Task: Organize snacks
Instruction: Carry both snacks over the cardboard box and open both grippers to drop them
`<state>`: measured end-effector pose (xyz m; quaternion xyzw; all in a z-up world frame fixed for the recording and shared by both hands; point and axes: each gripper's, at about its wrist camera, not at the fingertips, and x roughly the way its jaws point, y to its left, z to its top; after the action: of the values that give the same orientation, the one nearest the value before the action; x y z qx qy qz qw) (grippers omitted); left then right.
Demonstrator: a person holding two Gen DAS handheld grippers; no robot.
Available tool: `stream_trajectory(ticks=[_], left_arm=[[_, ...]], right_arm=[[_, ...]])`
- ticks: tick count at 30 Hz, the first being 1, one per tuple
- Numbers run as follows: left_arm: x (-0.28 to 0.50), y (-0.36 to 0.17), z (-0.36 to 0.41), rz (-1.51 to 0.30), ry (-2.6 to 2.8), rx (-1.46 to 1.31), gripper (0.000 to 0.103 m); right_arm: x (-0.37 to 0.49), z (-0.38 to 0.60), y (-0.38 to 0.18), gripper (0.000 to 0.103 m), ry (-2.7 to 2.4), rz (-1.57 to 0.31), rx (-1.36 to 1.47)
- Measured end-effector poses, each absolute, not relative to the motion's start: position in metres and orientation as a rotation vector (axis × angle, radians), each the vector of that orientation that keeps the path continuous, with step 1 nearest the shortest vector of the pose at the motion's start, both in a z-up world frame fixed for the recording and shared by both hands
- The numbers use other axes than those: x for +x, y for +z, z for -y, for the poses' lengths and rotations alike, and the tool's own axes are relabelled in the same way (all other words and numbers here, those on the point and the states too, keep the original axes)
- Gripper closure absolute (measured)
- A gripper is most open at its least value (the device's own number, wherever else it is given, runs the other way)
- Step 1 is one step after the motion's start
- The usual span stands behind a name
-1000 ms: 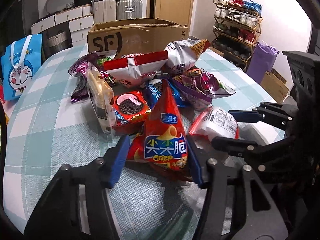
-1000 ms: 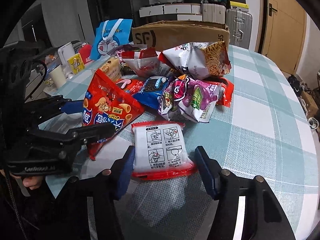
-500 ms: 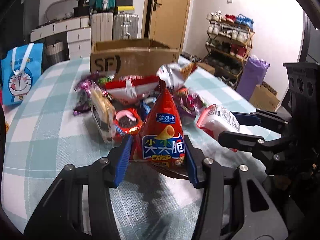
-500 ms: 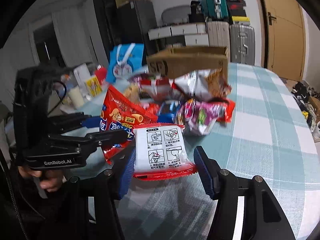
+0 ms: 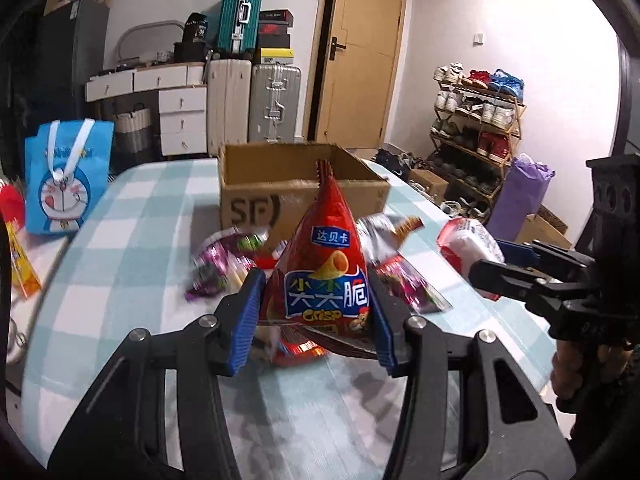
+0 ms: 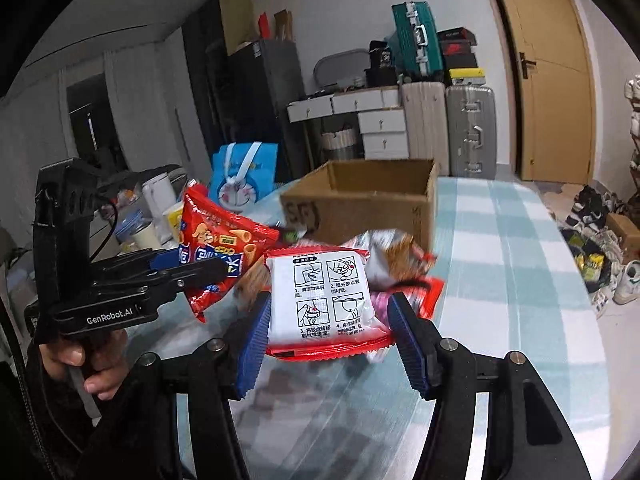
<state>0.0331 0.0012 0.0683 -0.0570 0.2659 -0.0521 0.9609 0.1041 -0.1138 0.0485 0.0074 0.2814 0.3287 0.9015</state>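
My left gripper (image 5: 314, 320) is shut on a red triangular crisp bag (image 5: 326, 272) and holds it above the table. It also shows in the right wrist view (image 6: 218, 248). My right gripper (image 6: 330, 340) is shut on a white and red packet (image 6: 324, 304) with printed instructions, lifted off the table; the packet shows at the right of the left wrist view (image 5: 468, 246). An open cardboard SF box (image 5: 296, 192) stands behind the snack pile (image 5: 224, 264), and it also shows in the right wrist view (image 6: 368, 200).
A checked cloth covers the table (image 5: 120, 248). A blue Doraemon bag (image 5: 66, 184) stands at the table's left. Cups and small items (image 6: 148, 216) crowd the left side. Suitcases (image 5: 256, 92), drawers and a shoe rack (image 5: 476, 120) stand behind.
Both grippers have risen from the table with their packets, and the snack pile now lies lower and further away. The open box top has come into view.
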Motion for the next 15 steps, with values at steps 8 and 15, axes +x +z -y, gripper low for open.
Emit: stream_trajectory(ticks=[8, 15], left_arm=[[0.070, 0.089, -0.026, -0.527, -0.084, -0.152, 0.057], [0.113, 0.100, -0.043, -0.515, -0.056, -0.156, 0.057]], right_arm=[[0.136, 0.107, 0.070, 0.044, 0.624, -0.580, 0.048], [0.177, 0.101, 0.091, 0.044, 0.610, -0.562, 0.061]])
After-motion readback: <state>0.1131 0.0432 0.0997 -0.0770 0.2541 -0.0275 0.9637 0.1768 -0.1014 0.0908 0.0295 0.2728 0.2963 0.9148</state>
